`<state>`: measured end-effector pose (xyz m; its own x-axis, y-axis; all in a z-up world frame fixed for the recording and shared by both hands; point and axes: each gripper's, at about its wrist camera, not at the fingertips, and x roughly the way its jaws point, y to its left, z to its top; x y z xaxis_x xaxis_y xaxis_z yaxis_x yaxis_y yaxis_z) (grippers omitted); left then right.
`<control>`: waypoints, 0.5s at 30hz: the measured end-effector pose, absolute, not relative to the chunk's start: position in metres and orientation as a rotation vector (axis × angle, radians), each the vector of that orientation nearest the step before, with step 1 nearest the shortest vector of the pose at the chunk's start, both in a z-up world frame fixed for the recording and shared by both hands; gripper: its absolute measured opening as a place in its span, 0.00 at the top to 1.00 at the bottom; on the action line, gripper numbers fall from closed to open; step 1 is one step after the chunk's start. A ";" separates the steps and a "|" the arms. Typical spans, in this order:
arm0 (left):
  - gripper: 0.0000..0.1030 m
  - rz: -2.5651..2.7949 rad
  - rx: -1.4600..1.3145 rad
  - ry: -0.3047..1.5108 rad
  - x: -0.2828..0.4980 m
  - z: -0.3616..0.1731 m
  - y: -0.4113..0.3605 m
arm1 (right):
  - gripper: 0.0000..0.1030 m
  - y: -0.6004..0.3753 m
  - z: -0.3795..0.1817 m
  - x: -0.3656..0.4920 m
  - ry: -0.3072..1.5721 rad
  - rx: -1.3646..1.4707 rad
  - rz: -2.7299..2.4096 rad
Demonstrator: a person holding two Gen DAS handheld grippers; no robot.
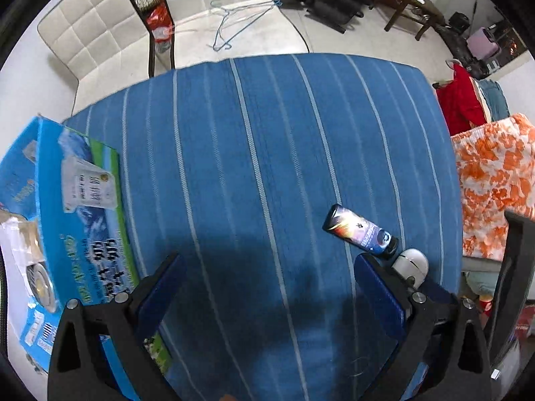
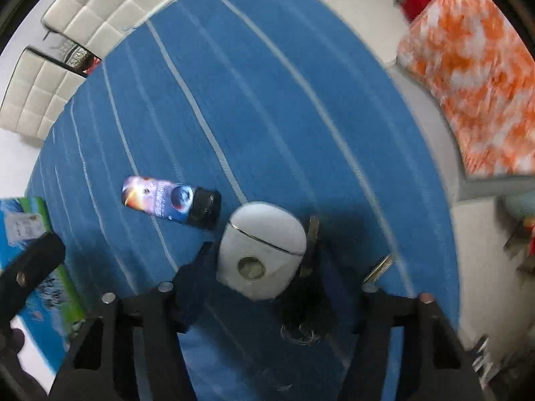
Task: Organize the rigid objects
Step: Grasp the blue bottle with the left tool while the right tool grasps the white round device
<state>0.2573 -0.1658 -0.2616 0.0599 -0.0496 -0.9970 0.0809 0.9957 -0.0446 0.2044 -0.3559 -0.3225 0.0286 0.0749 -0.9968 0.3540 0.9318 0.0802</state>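
Note:
A white rounded case [image 2: 262,250] with a round metal button sits between the fingers of my right gripper [image 2: 260,237], which is shut on it just above the blue striped cloth [image 2: 267,100]. In the left wrist view the white case [image 1: 413,262] shows partly behind my left gripper's right finger. A galaxy-print bottle [image 2: 167,202] with a black cap lies on its side to the left of the case; the bottle [image 1: 359,234] is also ahead and to the right of my left gripper [image 1: 267,267]. That gripper is open over bare cloth with nothing between its fingers.
A large blue printed box [image 1: 67,217] lies at the cloth's left edge, beside my left gripper. An orange-and-white patterned fabric [image 1: 495,183] lies off the right side. White padded chairs [image 1: 100,33] stand beyond the far edge.

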 end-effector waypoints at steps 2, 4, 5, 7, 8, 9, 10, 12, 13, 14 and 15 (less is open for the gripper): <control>0.00 -0.096 0.004 1.526 0.259 -0.264 -0.168 | 0.54 -0.358 -0.319 0.203 1.529 0.341 -0.215; 0.00 -0.111 -0.042 1.552 0.261 -0.269 -0.175 | 0.54 -0.366 -0.317 0.201 1.526 0.338 -0.235; 0.00 -0.112 -0.062 1.562 0.262 -0.271 -0.177 | 0.54 -0.372 -0.314 0.200 1.513 0.343 -0.243; 0.00 -0.110 -0.100 1.580 0.268 -0.275 -0.186 | 0.54 -0.379 -0.308 0.198 1.496 0.340 -0.258; 0.00 -0.105 -0.098 1.578 0.270 -0.277 -0.192 | 0.54 -0.385 -0.305 0.198 1.488 0.346 -0.264; 0.00 -0.101 -0.078 1.573 0.272 -0.280 -0.203 | 0.54 -0.390 -0.303 0.197 1.481 0.351 -0.272; 0.00 -0.099 -0.054 1.573 0.276 -0.283 -0.210 | 0.54 -0.395 -0.301 0.196 1.473 0.350 -0.282; 0.00 -0.095 0.045 1.578 0.279 -0.294 -0.231 | 0.54 -0.405 -0.296 0.198 1.463 0.343 -0.297; 0.00 -0.089 0.113 1.584 0.278 -0.302 -0.241 | 0.54 -0.407 -0.294 0.197 1.461 0.343 -0.297; 0.00 -0.090 0.147 1.588 0.276 -0.306 -0.246 | 0.54 -0.411 -0.293 0.198 1.459 0.341 -0.298; 0.00 -0.089 0.180 1.594 0.272 -0.311 -0.249 | 0.54 -0.407 -0.288 0.196 1.458 0.339 -0.298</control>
<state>0.2721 -0.2492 -0.3105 -0.0225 0.0602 -0.9979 0.1706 0.9838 0.0555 0.1964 -0.4067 -0.2883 0.0913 0.0076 -0.9958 0.3979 0.9164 0.0434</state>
